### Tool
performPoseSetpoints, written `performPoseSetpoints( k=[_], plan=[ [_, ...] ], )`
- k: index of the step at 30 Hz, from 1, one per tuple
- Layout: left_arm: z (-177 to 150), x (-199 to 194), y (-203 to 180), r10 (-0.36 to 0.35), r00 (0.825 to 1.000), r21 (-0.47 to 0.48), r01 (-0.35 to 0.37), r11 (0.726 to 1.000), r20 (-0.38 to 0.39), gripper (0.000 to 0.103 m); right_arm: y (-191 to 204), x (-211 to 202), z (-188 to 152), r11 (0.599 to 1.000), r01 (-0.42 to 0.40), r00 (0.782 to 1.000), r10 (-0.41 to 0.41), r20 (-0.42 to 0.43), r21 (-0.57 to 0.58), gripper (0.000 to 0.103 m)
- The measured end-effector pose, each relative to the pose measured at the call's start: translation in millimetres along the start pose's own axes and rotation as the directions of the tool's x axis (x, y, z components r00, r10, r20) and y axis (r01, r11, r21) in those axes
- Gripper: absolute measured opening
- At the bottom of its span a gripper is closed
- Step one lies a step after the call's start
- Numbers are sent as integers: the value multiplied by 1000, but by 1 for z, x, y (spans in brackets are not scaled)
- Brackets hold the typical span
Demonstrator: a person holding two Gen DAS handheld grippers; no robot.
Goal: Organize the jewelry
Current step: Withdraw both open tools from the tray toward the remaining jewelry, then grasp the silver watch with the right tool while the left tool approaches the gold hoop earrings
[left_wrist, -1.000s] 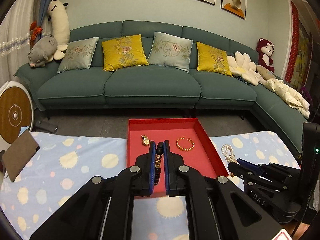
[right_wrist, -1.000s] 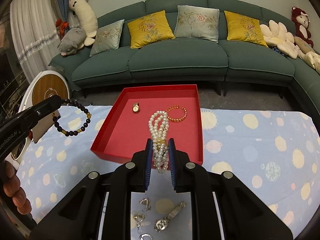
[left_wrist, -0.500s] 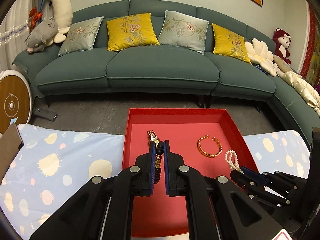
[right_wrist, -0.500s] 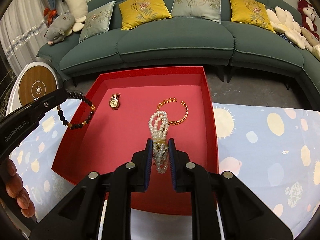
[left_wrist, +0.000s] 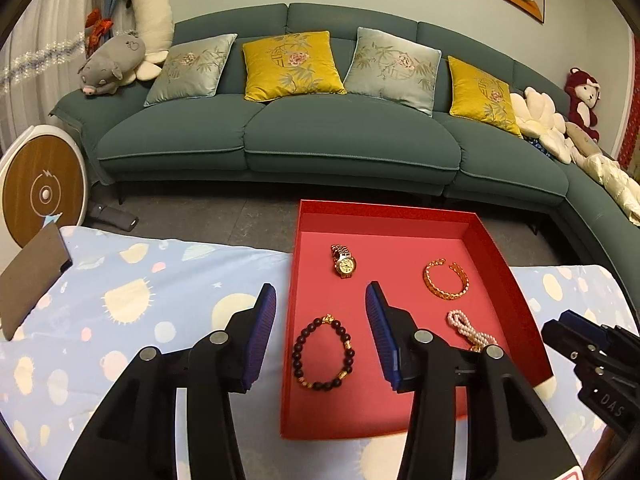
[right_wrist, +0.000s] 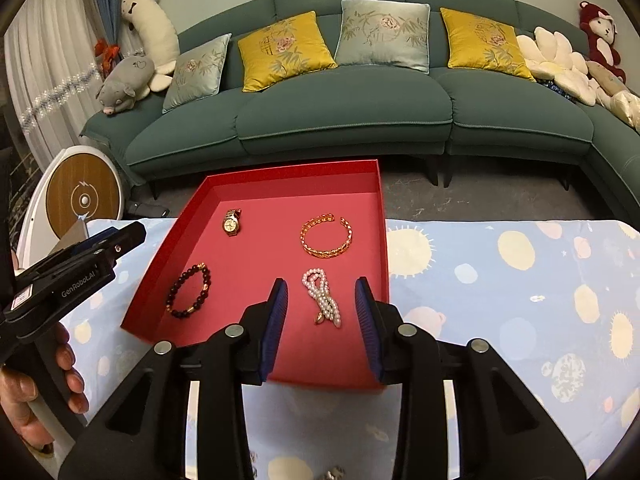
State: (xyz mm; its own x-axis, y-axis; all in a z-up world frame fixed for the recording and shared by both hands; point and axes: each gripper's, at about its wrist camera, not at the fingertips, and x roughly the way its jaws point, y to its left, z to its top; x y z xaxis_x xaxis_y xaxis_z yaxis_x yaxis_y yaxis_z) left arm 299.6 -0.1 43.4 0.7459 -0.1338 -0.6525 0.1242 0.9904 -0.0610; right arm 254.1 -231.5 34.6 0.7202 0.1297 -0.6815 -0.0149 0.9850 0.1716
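Blue sun-print cloth [right_wrist: 500, 280] over the table, green sofa [left_wrist: 320, 140] behind. Red tray [left_wrist: 384, 216] on the cloth holds a gold watch [left_wrist: 344, 266], gold bangle [left_wrist: 446, 280], dark bead bracelet [left_wrist: 323, 354] and pearl bracelet [right_wrist: 325, 302] — all lying loose. Left gripper [left_wrist: 320, 334] jaws opening over the bead bracelet; right gripper [right_wrist: 321, 320] jaws opening over the pearls — neither pinches anything.

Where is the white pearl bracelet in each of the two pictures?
Left wrist view: the pearl bracelet lies low on the right of the red tray, partly behind the left gripper's right finger.
Right wrist view: the pearl bracelet lies in the tray's near right part, in the gap of the right gripper, untouched.
Shared landmark: the gold bangle, just behind the pearls.
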Motion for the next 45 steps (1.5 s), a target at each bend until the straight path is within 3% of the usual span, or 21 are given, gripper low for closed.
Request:
performPoseSetpoints(
  k=[6, 9, 16, 25, 45],
  plan=[
    [-28, -61, 16, -11, 999, -11, 11, 1000, -38, 46, 7, -65, -27, 1000, -3, 1000, 3, -10, -10, 36],
    [-49, -88, 21, -14, 999, -12, 13, 1000, -47, 47, 13, -91, -50, 1000, 8, 1000, -8, -8, -11, 43],
    [-106, -127, 29, -15, 996, -45, 11, 999, -91, 51, 18, -126, -109, 1000, 4, 1000, -4, -29, 30, 43],
    [-144, -122, 19, -3, 992, -15, 1, 1000, -127, 57, 26, -88, -138, 999, 36, 993, -32, -115, 25, 43],
    [-159, -91, 16, -27, 978, 3, 29, 1000, -206, 57, 28, -24, -143, 989, 142, 979, -136, -155, 30, 43]
  ],
)
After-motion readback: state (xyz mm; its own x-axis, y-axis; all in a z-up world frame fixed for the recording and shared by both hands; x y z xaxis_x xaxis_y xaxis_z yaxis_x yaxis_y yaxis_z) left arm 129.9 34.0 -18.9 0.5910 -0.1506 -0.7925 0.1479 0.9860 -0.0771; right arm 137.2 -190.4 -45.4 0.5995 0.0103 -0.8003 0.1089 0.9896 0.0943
